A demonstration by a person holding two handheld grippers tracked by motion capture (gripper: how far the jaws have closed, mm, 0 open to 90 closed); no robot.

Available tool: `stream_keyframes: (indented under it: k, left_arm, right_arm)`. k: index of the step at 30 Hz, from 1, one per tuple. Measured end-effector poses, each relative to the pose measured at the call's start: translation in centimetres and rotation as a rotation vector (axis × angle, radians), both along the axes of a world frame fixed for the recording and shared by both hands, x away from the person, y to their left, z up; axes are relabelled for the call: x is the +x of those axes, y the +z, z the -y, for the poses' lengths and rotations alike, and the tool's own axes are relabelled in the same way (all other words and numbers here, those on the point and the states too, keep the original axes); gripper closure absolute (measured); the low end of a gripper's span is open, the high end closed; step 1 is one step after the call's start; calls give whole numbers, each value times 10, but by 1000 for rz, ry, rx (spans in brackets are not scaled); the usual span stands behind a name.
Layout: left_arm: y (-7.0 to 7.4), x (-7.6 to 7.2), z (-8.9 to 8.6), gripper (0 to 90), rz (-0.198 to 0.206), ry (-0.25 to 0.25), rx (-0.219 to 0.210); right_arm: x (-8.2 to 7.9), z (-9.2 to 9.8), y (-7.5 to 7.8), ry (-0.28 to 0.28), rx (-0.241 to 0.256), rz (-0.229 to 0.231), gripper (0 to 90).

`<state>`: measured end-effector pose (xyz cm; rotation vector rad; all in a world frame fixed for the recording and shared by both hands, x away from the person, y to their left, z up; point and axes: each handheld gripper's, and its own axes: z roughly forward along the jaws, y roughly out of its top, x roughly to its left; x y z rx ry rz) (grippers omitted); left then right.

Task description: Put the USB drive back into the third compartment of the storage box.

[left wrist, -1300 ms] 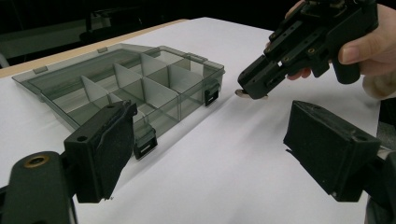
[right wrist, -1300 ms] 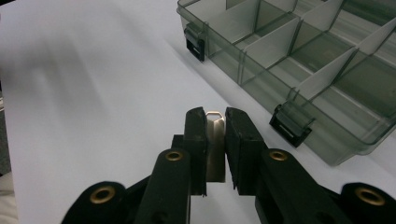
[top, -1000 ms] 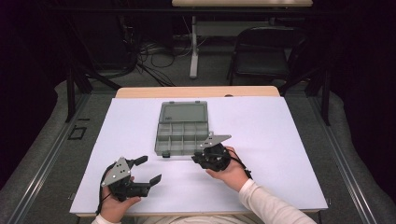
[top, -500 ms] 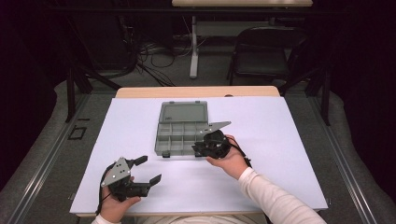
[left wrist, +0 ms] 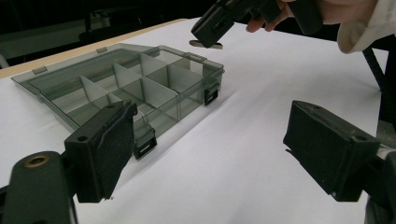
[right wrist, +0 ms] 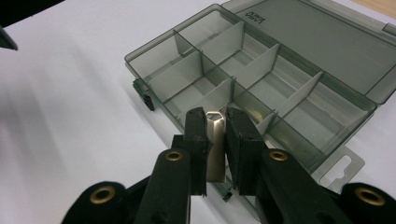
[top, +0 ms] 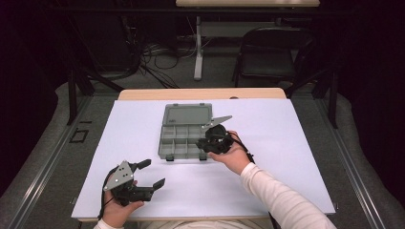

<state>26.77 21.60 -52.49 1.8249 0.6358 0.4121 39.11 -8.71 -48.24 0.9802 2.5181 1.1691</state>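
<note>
Nearest the person, the left gripper (top: 152,173) is held low over the front left of the white desk (top: 296,143), its fingers (left wrist: 100,151) spread wide apart with nothing between them. In its own view the bare desk surface lies between the two black pads.

Farther in, the right gripper (top: 204,143) hangs over the near right corner of the box (top: 185,131), held by a hand (top: 233,153) in a white sleeve (top: 282,200). Its fingers (right wrist: 195,140) are clamped on a small flat silver metal piece (right wrist: 215,147), which stands upright between the pads in the right gripper view. The left gripper view shows the piece (left wrist: 206,44) sticking out under the tips, above the desk and just beside the box's corner.

The box is grey, see-through plastic, divided into small compartments, and lies open near the middle of the desk with its lid (top: 187,114) folded flat on the far side. Its compartments look empty. Two black latches (left wrist: 144,144) sit on its near wall.

Beyond the desk, a folding chair (top: 272,52) stands on the floor beside a tangle of cables (top: 157,52).
</note>
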Motion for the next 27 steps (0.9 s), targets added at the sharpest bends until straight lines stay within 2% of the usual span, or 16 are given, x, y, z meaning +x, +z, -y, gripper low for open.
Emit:
stream_keyframes:
  k: [27]
  left_arm:
    - [0,0,0,160,0,-5,6]
  right_arm:
    - [36,-32,-2,-43,-49,-1,797]
